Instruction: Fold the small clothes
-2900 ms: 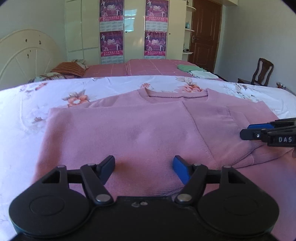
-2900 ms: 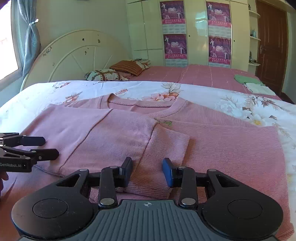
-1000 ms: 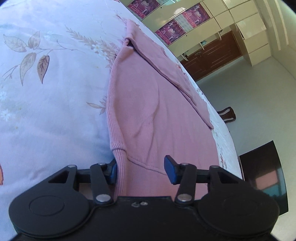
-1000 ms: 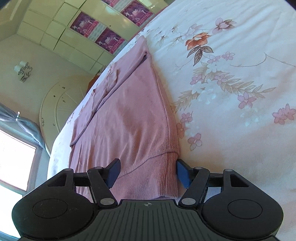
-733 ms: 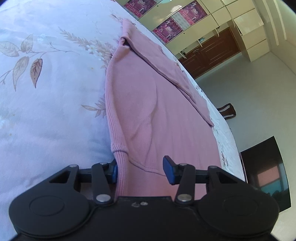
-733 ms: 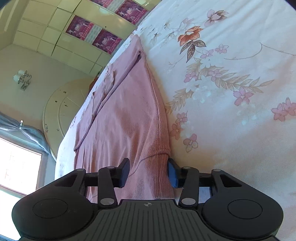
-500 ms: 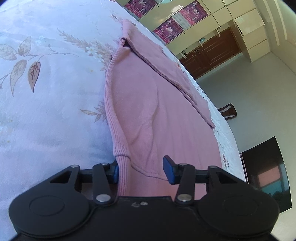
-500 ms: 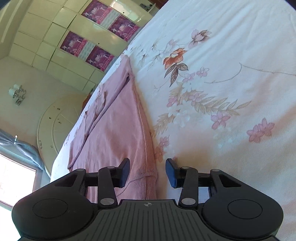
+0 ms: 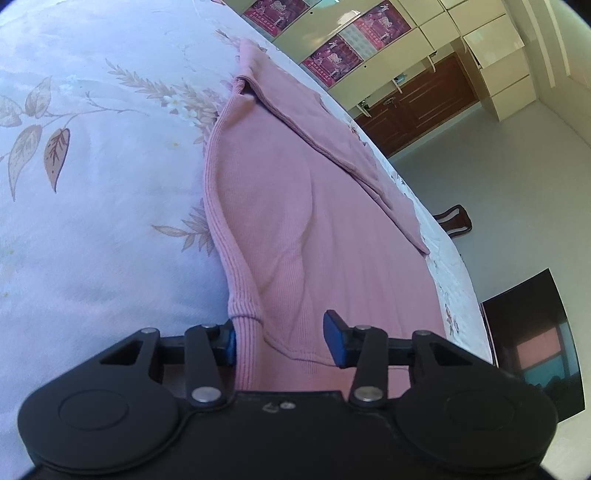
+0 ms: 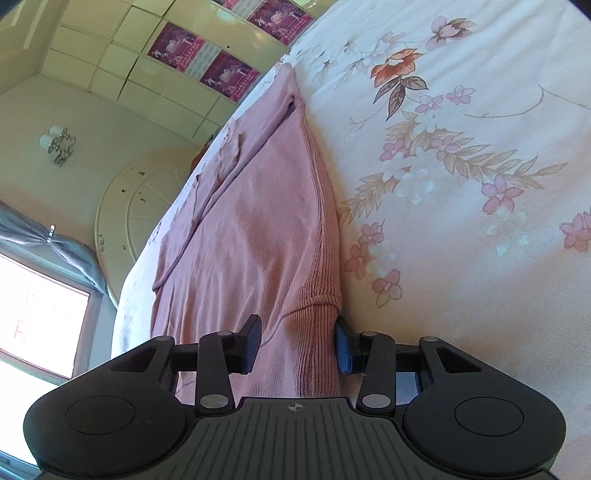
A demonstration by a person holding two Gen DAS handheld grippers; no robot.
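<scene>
Sweater (image 9: 295,221), pink ribbed knit, lies flat on the floral bedsheet (image 9: 92,184), with both sleeves folded in across its body. Your left tongs (image 9: 282,341) sit at one hem corner: the blue pads stand apart, the left pad touching the outer ribbed edge, the right pad well clear over the fabric, so nothing is pinched there. Your right tongs (image 10: 295,345) straddle the opposite hem corner of the sweater (image 10: 258,240); its pads are also apart, with the bunched ribbed corner between them (the right pad is touching or very nearly touching the knit, the left one stands off with a gap). Both corners rise slightly off the sheet into the gap of each tool. Bedsheet (image 10: 461,184) on the right side shows orange and pink flower print just beside the sweater's edge. Beyond the bed, in the left view, you have a cream wardrobe (image 9: 424,33) with magenta posters and a brown wooden door (image 9: 417,103); in the right view a cream curved headboard (image 10: 136,206) and a bright window (image 10: 33,317) with a grey curtain.
</scene>
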